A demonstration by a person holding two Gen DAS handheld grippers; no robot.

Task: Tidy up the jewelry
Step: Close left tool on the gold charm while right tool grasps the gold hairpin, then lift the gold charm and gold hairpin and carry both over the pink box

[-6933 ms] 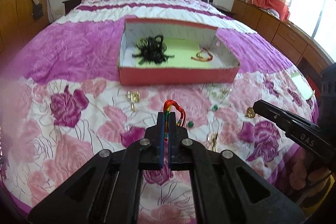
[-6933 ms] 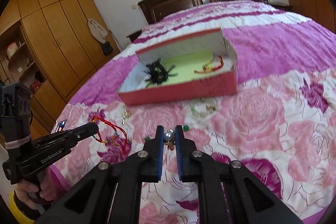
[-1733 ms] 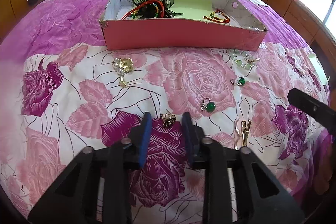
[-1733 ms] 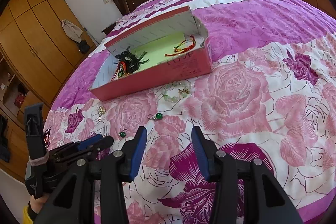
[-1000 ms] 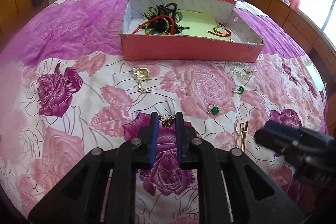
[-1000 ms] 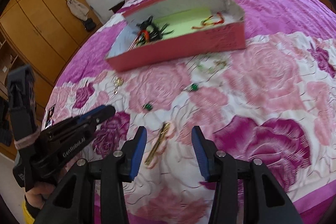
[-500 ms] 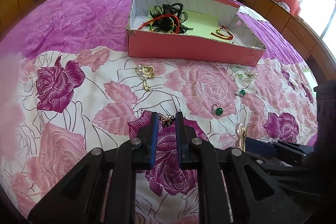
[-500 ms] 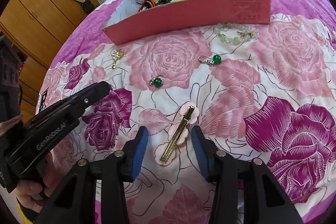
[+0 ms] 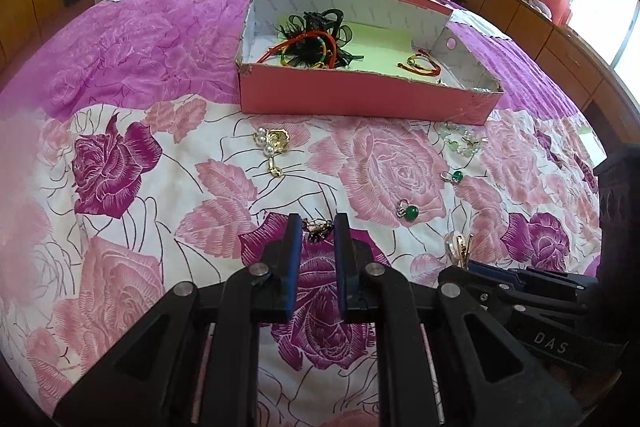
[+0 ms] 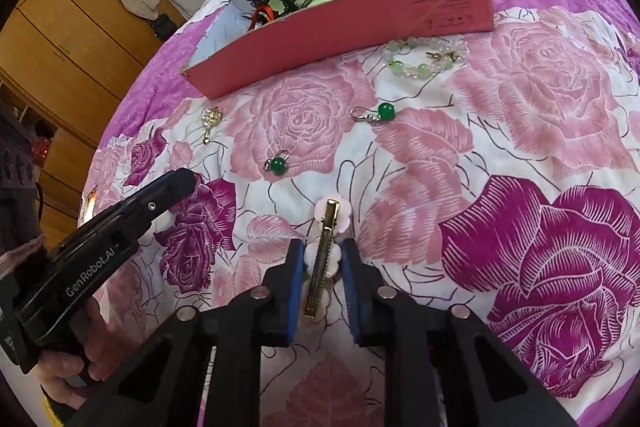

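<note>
Right gripper just closing on the hair clip — left gripper seemingly pinching a small gold trinket.

Gold clip on pink flowers flat on bedspread; small gold ornament nearby.

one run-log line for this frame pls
left hand-held gripper: shut on small gold piece | right hand-held gripper: just closing around hair clip | box: holds bracelets
</note>
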